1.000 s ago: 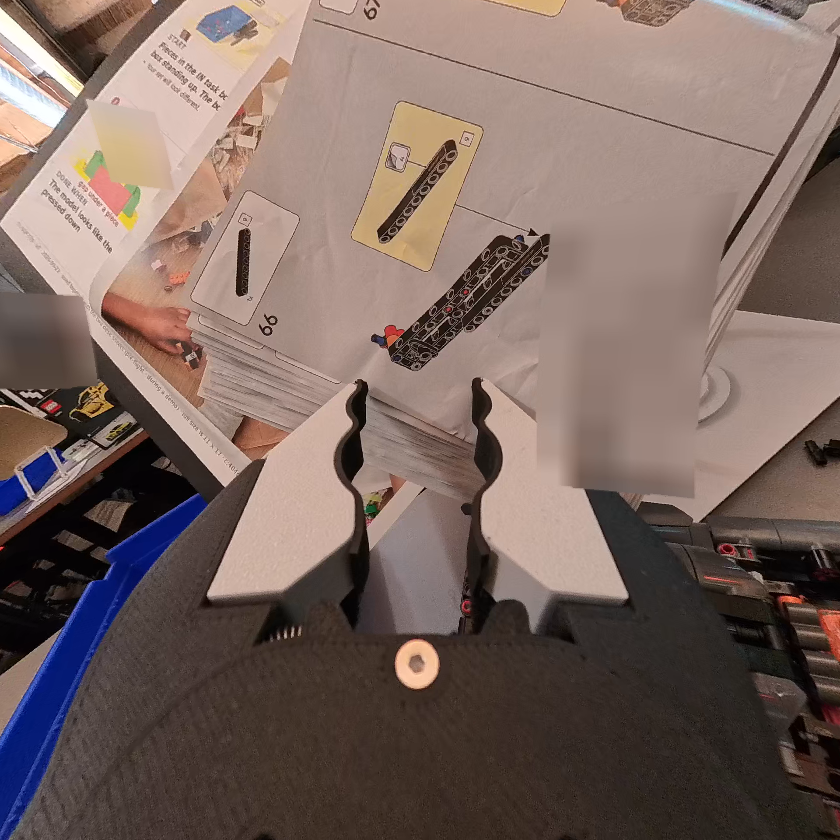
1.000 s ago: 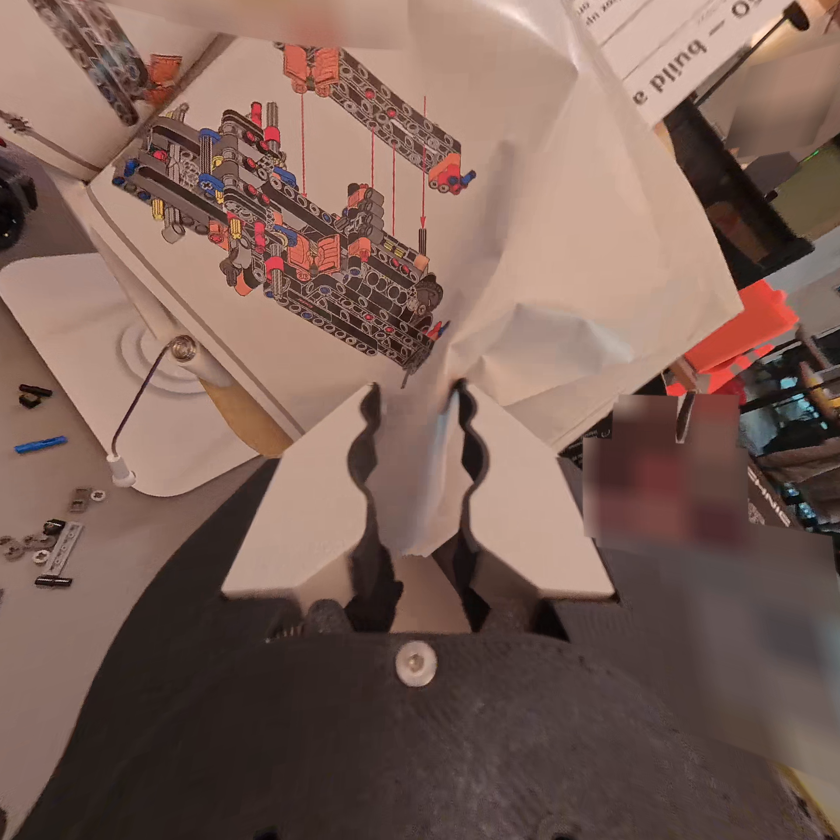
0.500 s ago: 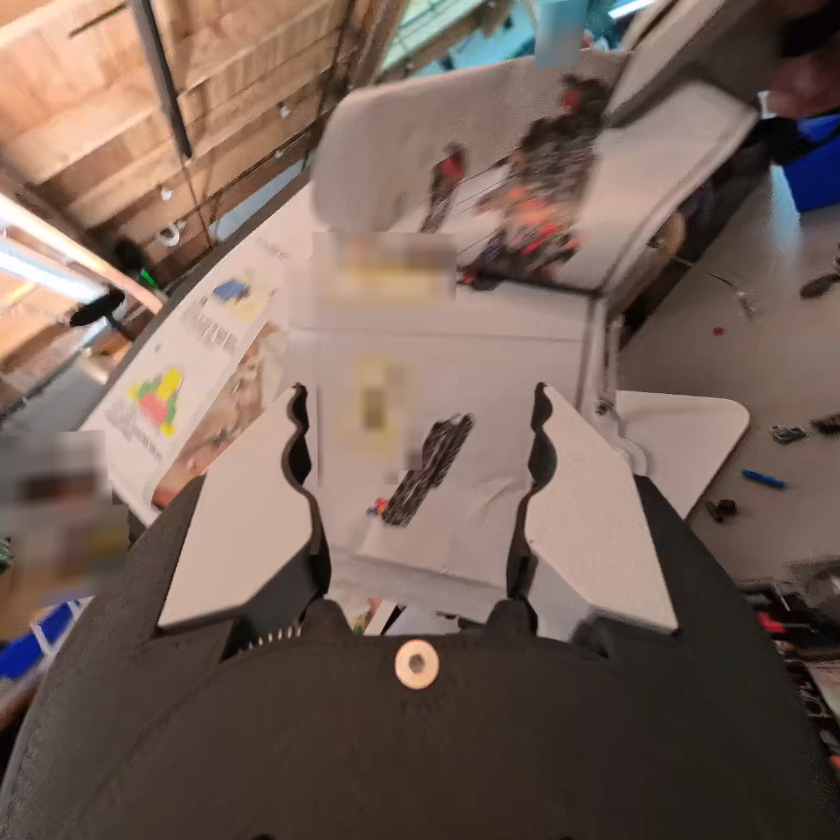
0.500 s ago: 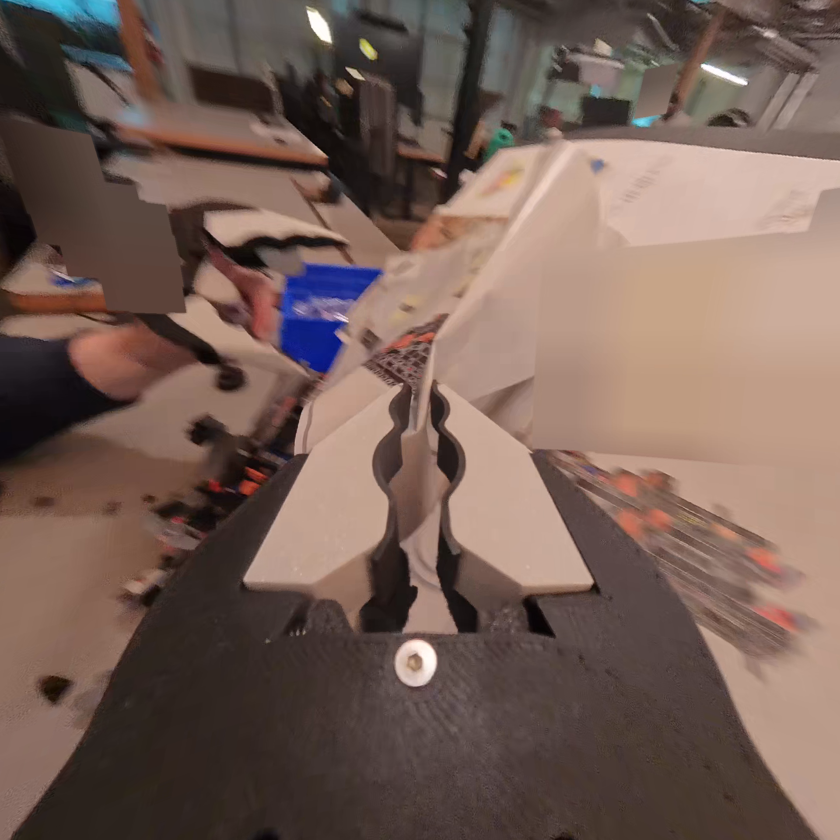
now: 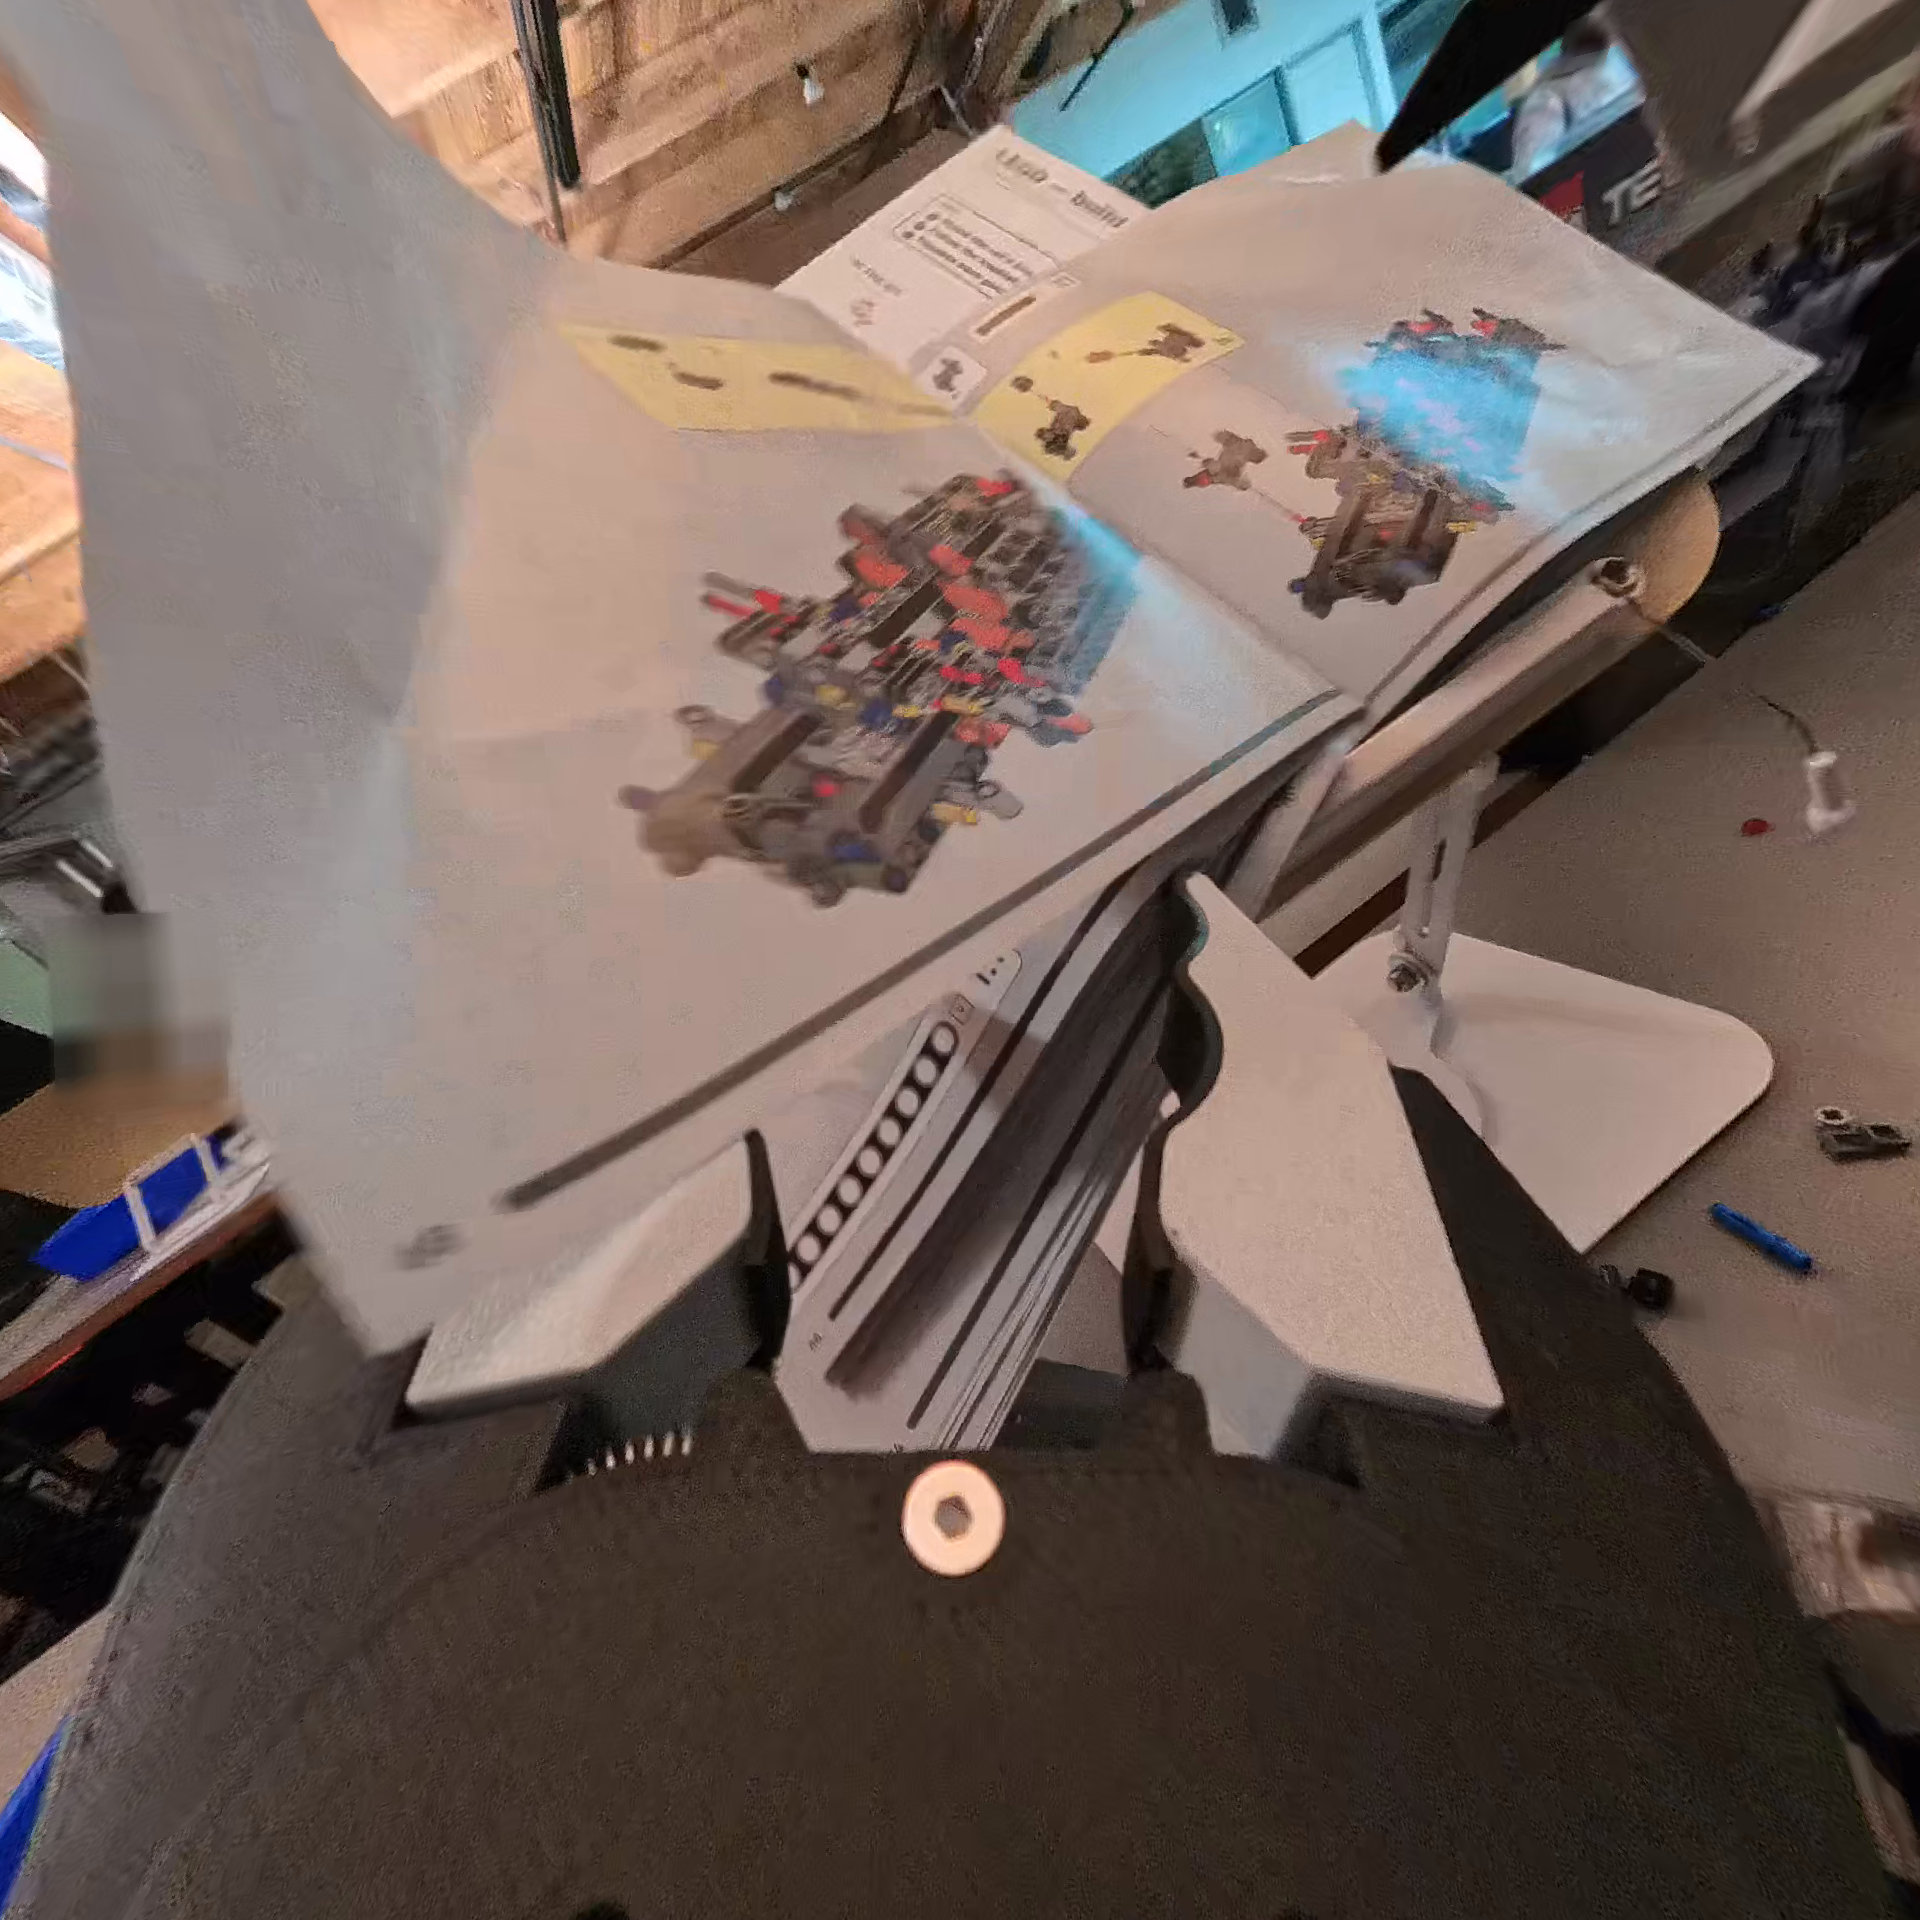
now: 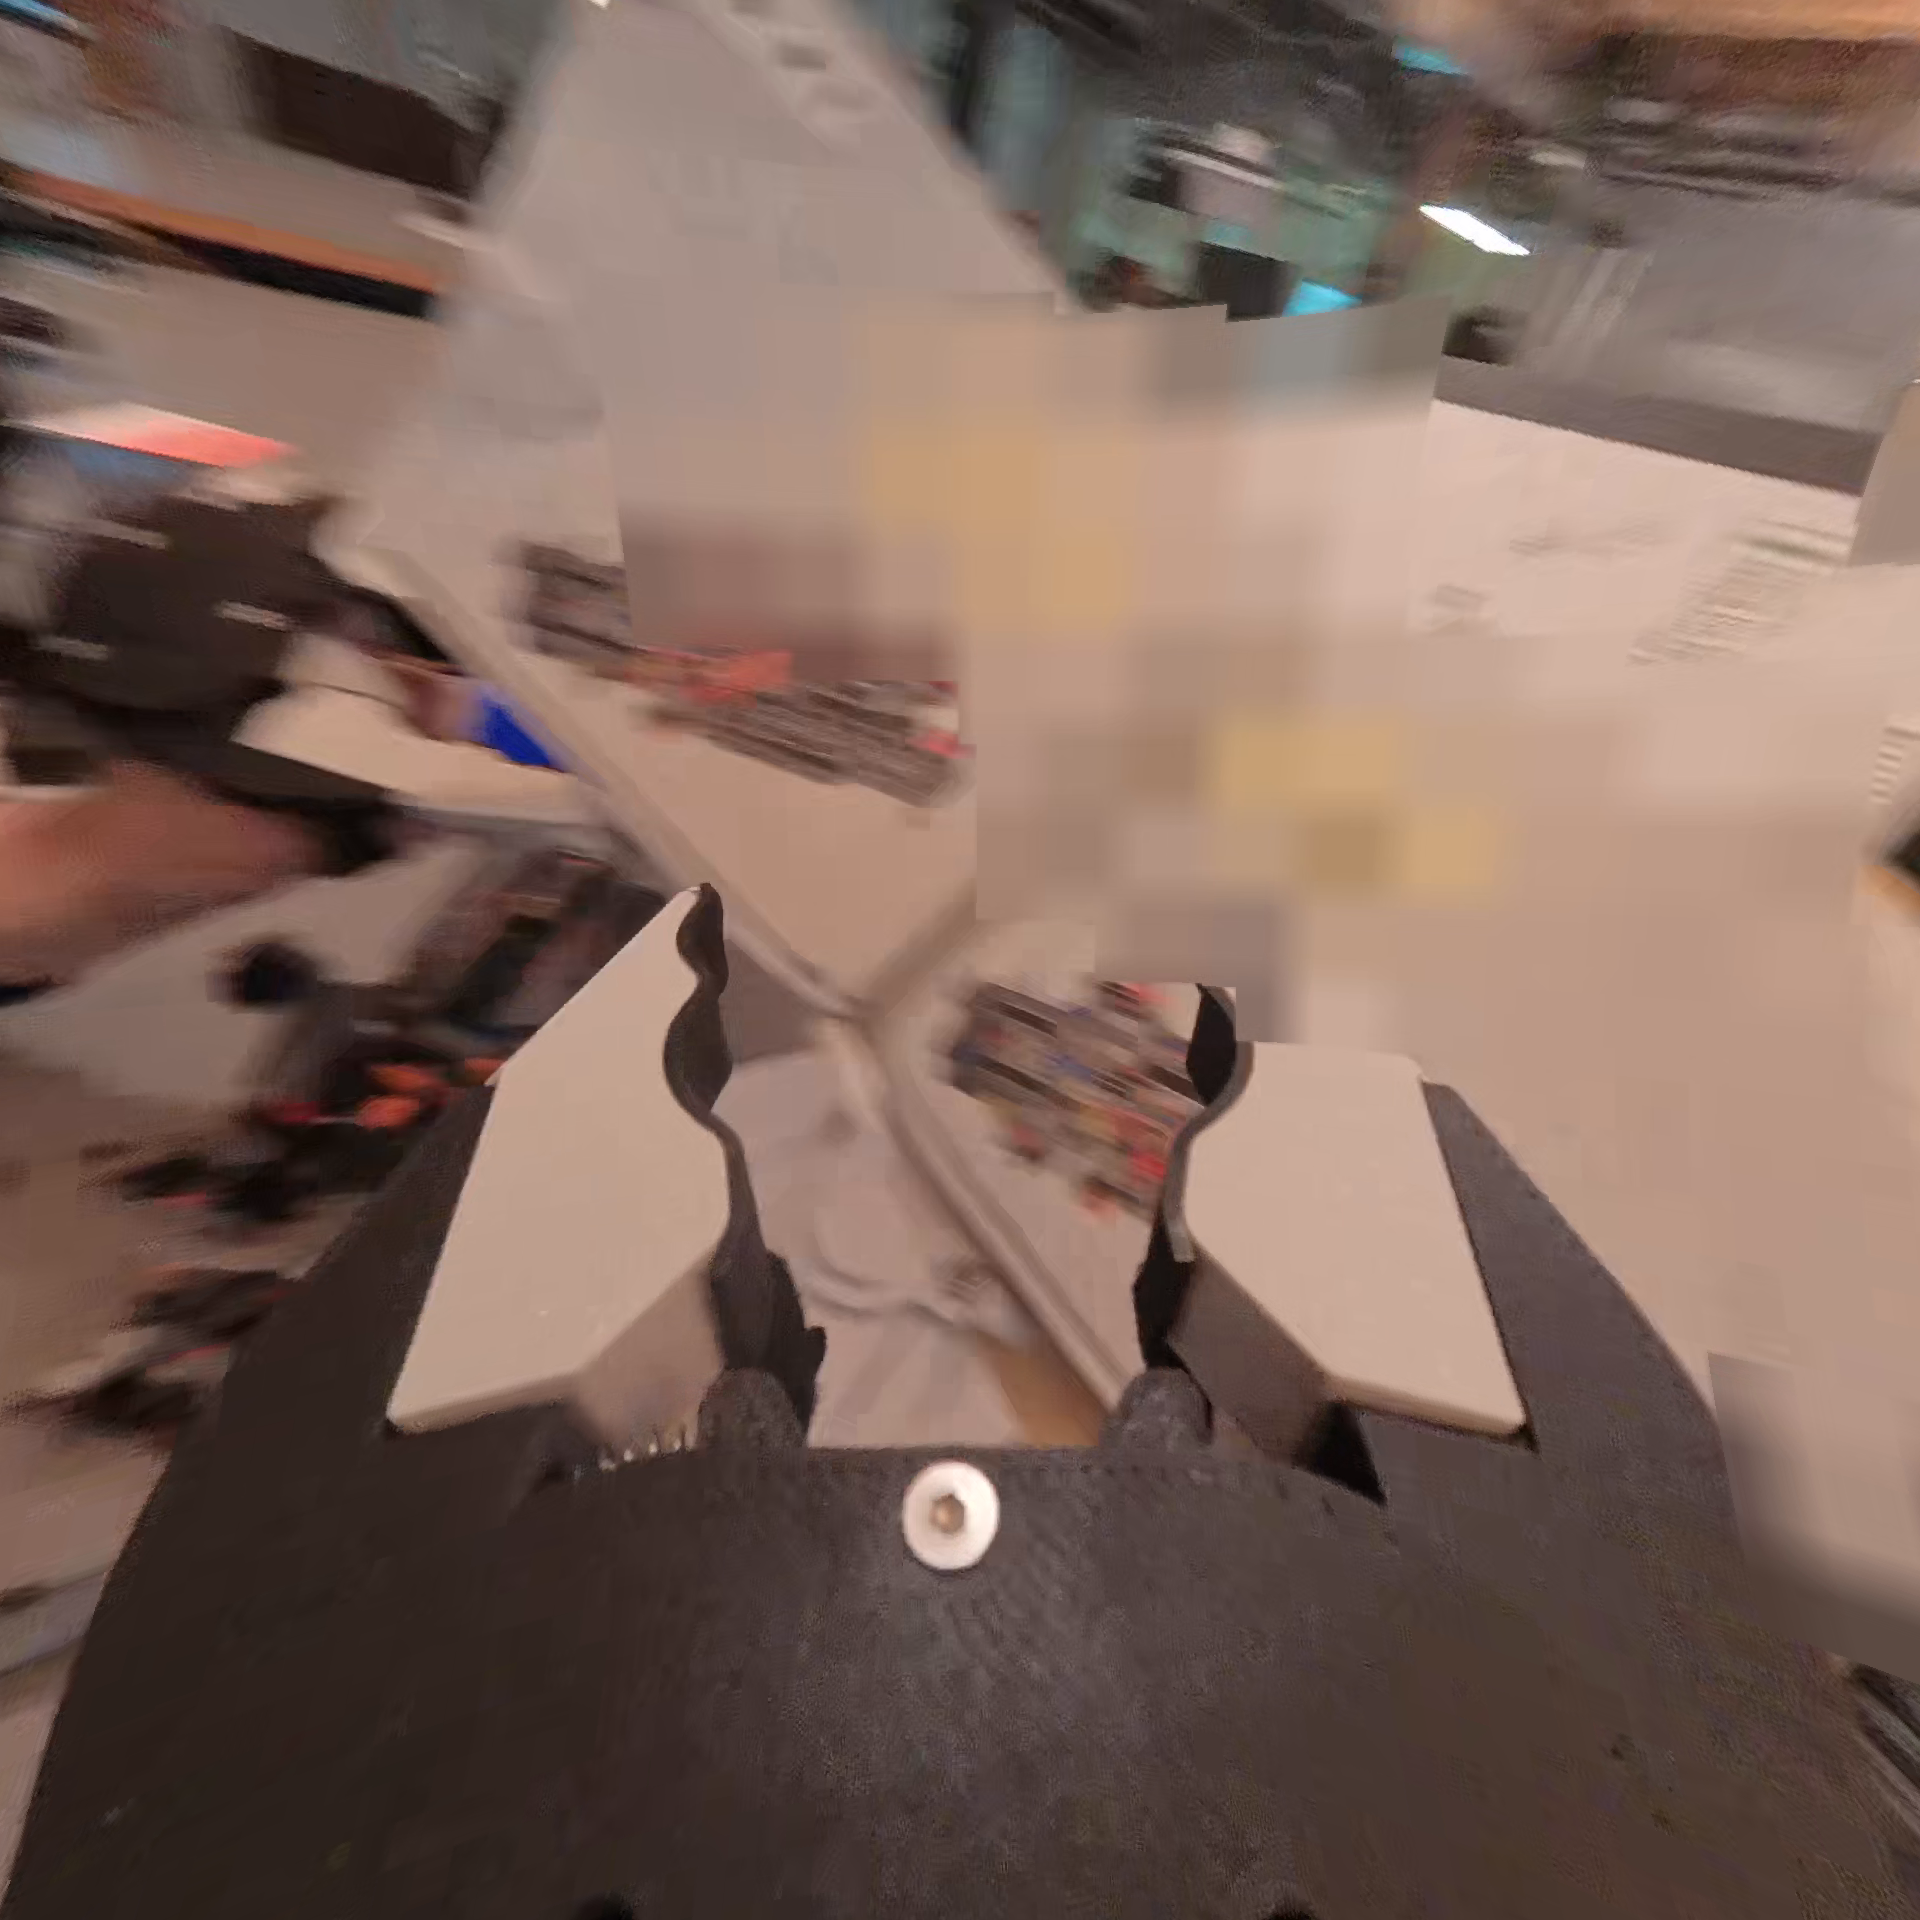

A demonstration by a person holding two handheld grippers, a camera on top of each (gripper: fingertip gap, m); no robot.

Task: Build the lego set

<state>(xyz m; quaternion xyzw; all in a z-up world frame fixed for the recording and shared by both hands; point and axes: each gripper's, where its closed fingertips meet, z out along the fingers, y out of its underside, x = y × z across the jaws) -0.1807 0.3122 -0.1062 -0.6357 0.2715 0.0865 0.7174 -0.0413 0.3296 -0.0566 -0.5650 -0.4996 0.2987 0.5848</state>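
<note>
The instruction booklet (image 5: 644,935) lies open on a tilted white stand (image 5: 1558,1081). One loose page (image 5: 260,520) stands up, blurred, at the left. My left gripper (image 5: 971,1018) is open, and the thick edge of the page stack (image 5: 987,1195) sits between its jaws. The lower page hides part of the left finger. My right gripper (image 6: 956,1039) is open and empty; this view is heavily blurred. The booklet (image 6: 790,831) and its stand lie beyond it. A blurred black and orange lego model (image 6: 312,1122) lies to its left.
Small loose parts lie on the grey table right of the stand: a blue pin (image 5: 1761,1236), a dark grey piece (image 5: 1860,1132) and a black piece (image 5: 1647,1288). A white-tipped wire (image 5: 1818,779) hangs from the stand. Printed sheets (image 5: 987,239) lie behind the booklet. My left tips are roughly 20 centimeters from the black piece (image 5: 1647,1288).
My right gripper let go of the page and opened, and the page swung over to the left. My left gripper opened wider and moved back onto the page stack's edge.
</note>
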